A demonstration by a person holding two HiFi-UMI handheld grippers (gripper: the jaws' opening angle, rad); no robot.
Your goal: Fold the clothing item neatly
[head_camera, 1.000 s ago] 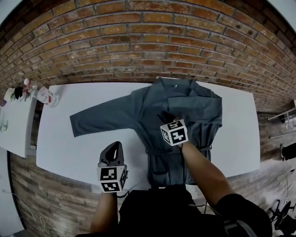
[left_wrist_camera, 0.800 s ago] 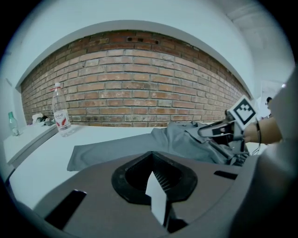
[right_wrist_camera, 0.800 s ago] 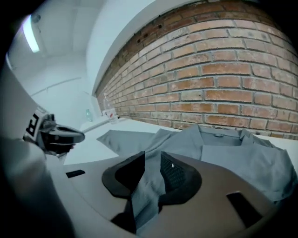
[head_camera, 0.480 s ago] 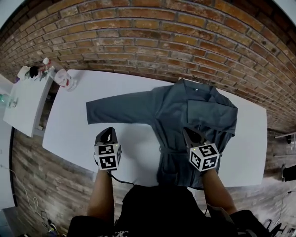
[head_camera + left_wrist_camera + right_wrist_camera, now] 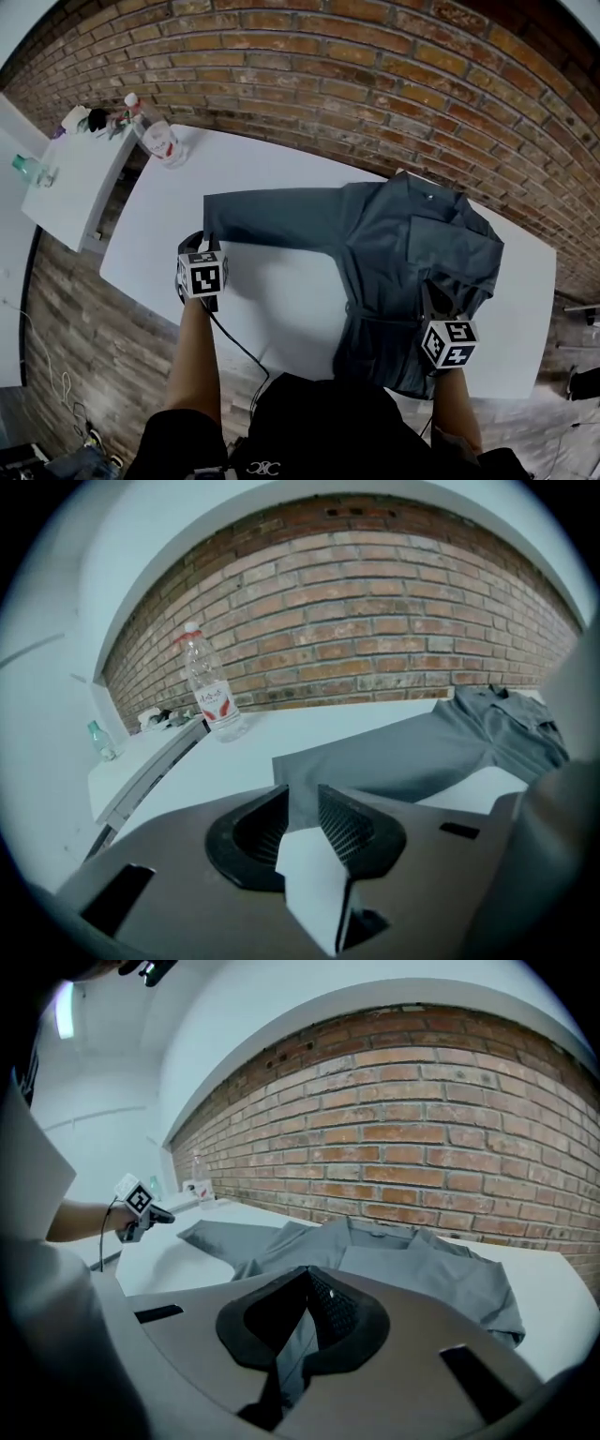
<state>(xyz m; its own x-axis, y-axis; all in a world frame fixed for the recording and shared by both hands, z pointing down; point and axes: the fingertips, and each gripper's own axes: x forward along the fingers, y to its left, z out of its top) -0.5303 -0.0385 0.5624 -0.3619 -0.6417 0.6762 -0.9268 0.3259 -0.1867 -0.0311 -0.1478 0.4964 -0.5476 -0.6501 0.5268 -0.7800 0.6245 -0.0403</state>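
A grey jacket (image 5: 394, 244) lies face up on the white table (image 5: 272, 300), its left sleeve (image 5: 272, 217) stretched out flat. My left gripper (image 5: 195, 244) sits just short of that sleeve's cuff (image 5: 295, 766). Its jaws (image 5: 305, 803) have just been opening; the cuff shows through the narrow gap and the pads do not press it. Over the jacket's right front my right gripper (image 5: 429, 292) is shut on a fold of grey cloth. That fold runs down between the pads (image 5: 328, 1312).
A water bottle (image 5: 157, 139) stands at the table's far left corner, also seen as the bottle (image 5: 210, 694). A second white table (image 5: 66, 187) to the left carries a small bottle (image 5: 33, 171) and odds and ends. A brick wall (image 5: 375, 75) backs the table.
My left gripper has travelled from the table's near edge out to the sleeve cuff. My right gripper has drawn back toward me, from the jacket's middle to its right front.
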